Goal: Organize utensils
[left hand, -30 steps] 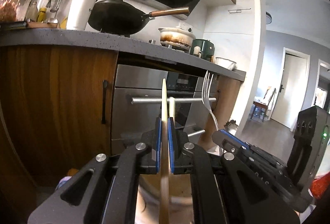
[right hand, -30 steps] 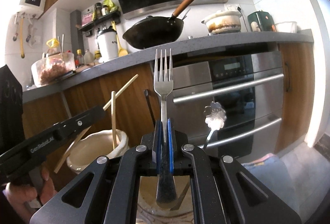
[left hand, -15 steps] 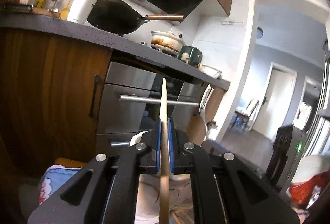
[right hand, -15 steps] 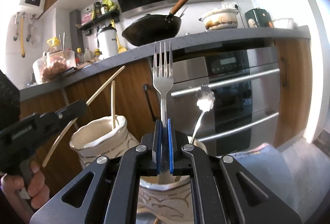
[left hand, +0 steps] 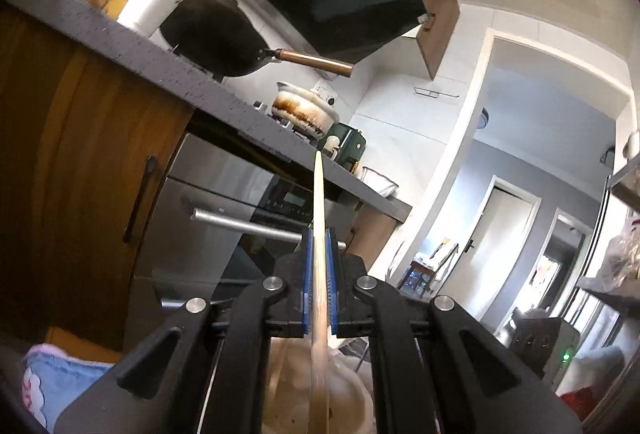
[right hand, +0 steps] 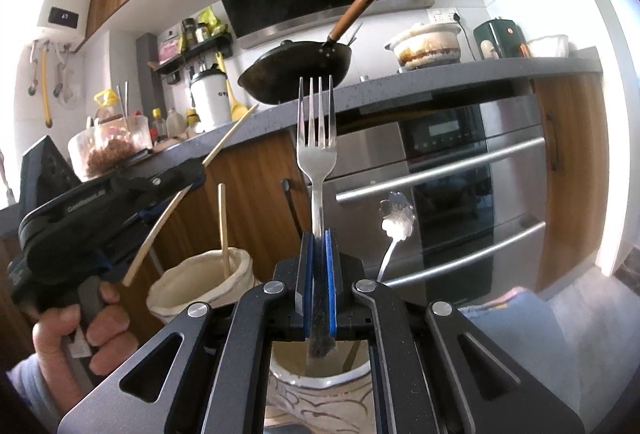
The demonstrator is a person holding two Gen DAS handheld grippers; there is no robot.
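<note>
Kitchen cabinets and an oven front fill the background behind your two loads: the right gripper [right hand: 319,274], jaws clamped on the handle of an upright fork [right hand: 317,138], hangs directly over a patterned cup [right hand: 320,386], while the left gripper [left hand: 319,274], jaws closed on a chopstick [left hand: 319,218], hovers near a cream holder [right hand: 204,284] holding another chopstick. Keep each utensil vertical, centre it over its mouth, lower, then release.
</note>
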